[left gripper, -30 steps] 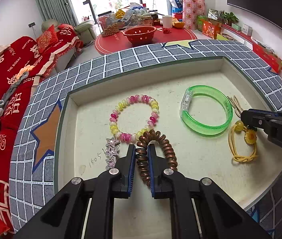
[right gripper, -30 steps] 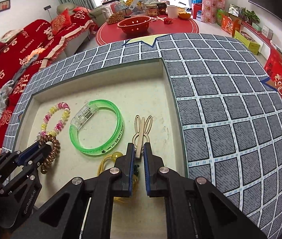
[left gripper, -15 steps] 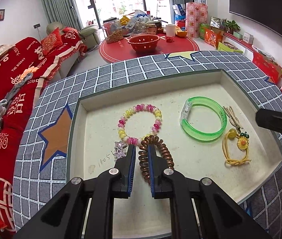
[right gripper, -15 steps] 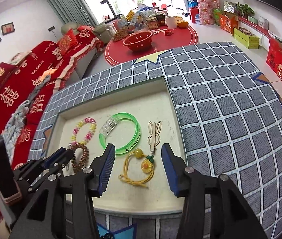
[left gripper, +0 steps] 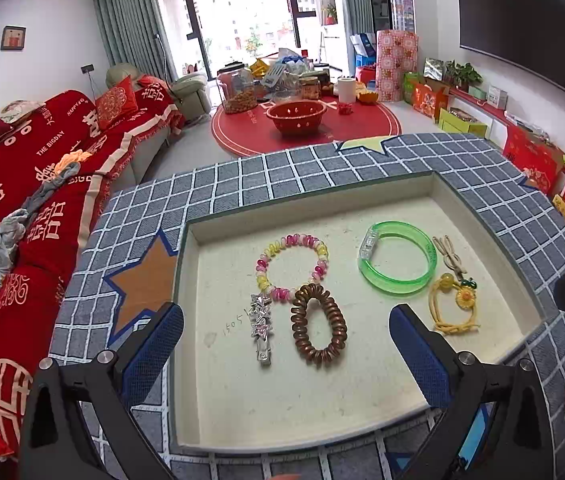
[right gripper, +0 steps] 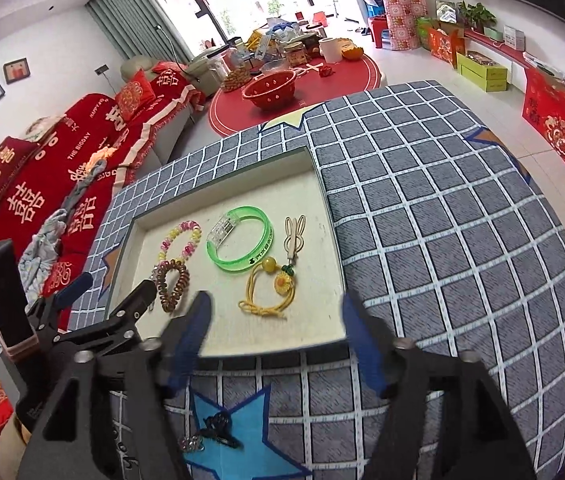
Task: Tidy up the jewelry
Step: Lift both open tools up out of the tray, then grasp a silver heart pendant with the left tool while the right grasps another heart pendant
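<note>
Having spread both the left gripper and right gripper wide and empty, you've left the brown spiral hair tie resting in the shallow cream tray, apparently placed.

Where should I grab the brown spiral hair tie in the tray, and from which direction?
Grip the near end of the brown spiral hair tie, coming straight down from above. It lies flat as a long loop, open in the middle, so one finger can drop inside; its far end touches the beaded bracelet.
</note>
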Demonstrator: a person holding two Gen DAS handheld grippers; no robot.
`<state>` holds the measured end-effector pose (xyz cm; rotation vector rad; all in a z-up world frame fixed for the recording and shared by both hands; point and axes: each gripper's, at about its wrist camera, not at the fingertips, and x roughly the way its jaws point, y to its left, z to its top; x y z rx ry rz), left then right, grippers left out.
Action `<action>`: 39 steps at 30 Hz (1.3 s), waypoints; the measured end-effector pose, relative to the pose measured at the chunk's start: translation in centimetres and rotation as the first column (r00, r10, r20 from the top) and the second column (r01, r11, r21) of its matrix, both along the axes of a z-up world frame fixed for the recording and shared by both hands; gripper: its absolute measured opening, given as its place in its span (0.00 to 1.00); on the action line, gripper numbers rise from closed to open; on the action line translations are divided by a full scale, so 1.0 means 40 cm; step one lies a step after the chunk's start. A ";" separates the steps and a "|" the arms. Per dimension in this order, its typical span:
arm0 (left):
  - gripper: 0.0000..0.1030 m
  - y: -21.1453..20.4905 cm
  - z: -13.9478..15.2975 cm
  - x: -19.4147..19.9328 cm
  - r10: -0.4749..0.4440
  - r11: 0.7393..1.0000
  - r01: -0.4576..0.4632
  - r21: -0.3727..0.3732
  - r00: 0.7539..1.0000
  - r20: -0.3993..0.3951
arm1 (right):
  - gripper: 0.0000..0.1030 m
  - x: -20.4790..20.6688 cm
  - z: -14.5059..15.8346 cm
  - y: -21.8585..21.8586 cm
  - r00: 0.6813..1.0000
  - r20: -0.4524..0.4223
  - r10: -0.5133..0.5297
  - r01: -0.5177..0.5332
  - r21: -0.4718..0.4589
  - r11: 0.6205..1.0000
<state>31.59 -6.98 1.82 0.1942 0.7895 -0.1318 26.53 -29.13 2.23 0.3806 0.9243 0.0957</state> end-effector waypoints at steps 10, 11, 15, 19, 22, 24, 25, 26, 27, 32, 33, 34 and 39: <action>1.00 0.061 0.034 -0.131 -0.032 0.998 0.030 -0.057 0.999 -0.027 | 1.00 -0.139 0.063 -0.045 0.996 0.080 -0.028 0.027 0.014 1.000; 1.00 0.066 0.029 -0.146 -0.031 0.998 0.028 -0.063 0.999 -0.039 | 1.00 -0.156 0.065 -0.048 0.997 0.078 -0.027 0.026 0.009 1.000; 1.00 0.073 0.000 -0.209 -0.033 0.996 0.027 -0.085 0.997 -0.072 | 1.00 -0.207 0.052 -0.053 0.999 0.035 0.001 -0.001 0.005 1.000; 1.00 0.061 -0.031 -0.260 -0.058 0.995 0.049 -0.085 0.993 -0.103 | 1.00 -0.266 0.012 -0.066 1.000 -0.004 -0.006 0.006 -0.013 1.000; 1.00 0.049 -0.056 -0.292 -0.093 0.993 0.082 -0.084 0.986 -0.135 | 1.00 -0.299 -0.020 -0.080 0.999 -0.036 -0.024 0.023 -0.017 1.000; 1.00 0.042 -0.070 -0.314 -0.110 0.992 0.098 -0.083 0.983 -0.147 | 1.00 -0.318 -0.041 -0.089 0.998 -0.058 -0.037 0.036 -0.024 0.999; 1.00 0.038 -0.076 -0.322 -0.114 0.991 0.102 -0.081 0.982 -0.152 | 1.00 -0.327 -0.052 -0.092 0.997 -0.069 -0.045 0.043 -0.030 0.999; 1.00 0.035 -0.081 -0.328 -0.118 0.991 0.106 -0.081 0.981 -0.157 | 1.00 -0.335 -0.063 -0.095 0.995 -0.081 -0.053 0.050 -0.036 0.998; 1.00 0.031 -0.088 -0.335 -0.120 0.991 0.108 -0.081 0.979 -0.165 | 1.00 -0.342 -0.074 -0.097 0.994 -0.093 -0.060 0.056 -0.040 0.998; 1.00 0.017 -0.117 -0.347 -0.115 0.993 0.105 -0.063 0.975 -0.191 | 1.00 -0.368 -0.120 -0.100 0.988 -0.132 -0.083 0.076 -0.062 0.995; 1.00 0.015 -0.120 -0.346 -0.114 0.993 0.104 -0.060 0.974 -0.195 | 1.00 -0.372 -0.127 -0.099 0.987 -0.136 -0.089 0.080 -0.070 0.994; 1.00 0.013 -0.126 -0.346 -0.111 0.993 0.102 -0.057 0.974 -0.199 | 1.00 -0.375 -0.130 -0.098 0.986 -0.137 -0.091 0.082 -0.075 0.994; 1.00 0.004 -0.142 -0.340 -0.087 0.996 0.080 -0.044 0.974 -0.211 | 1.00 -0.378 -0.154 -0.090 0.984 -0.147 -0.097 0.084 -0.094 0.992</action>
